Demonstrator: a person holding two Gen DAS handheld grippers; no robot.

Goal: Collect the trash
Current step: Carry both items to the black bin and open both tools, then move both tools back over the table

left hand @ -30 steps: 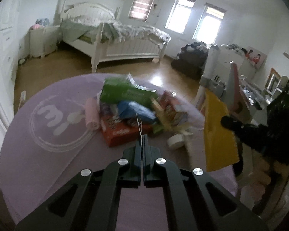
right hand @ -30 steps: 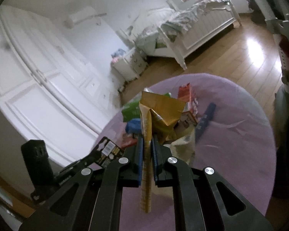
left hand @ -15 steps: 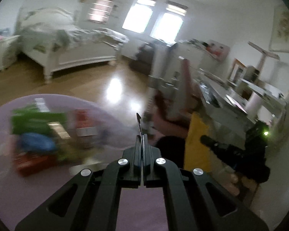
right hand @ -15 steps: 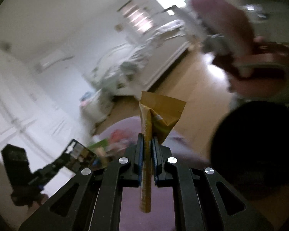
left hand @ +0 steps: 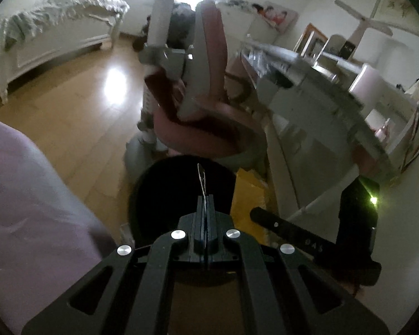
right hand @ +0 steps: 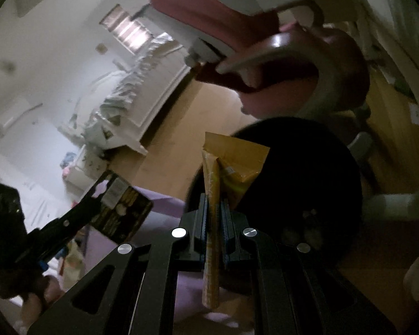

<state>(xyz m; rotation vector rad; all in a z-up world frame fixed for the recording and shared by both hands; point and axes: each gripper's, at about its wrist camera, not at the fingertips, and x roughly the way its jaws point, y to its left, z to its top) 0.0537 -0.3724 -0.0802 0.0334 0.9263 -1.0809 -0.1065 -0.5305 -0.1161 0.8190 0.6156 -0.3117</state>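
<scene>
My left gripper is shut on a thin wrapper, seen edge-on above the dark mouth of a round black bin. From the right wrist view that same piece is a dark wrapper with gold print and a white label, held in the left gripper at lower left. My right gripper is shut on a folded yellow packet, which stands upright over the rim of the black bin. The yellow packet and the right gripper also show just right of the bin.
A pink swivel chair stands right behind the bin, with a cluttered desk to its right. The purple rug lies to the left on a wooden floor. A white bed stands farther back.
Both views have swung away from the trash pile on the purple rug toward the black bin by the chair, and dropped lower. Each gripper still holds its wrapper.
</scene>
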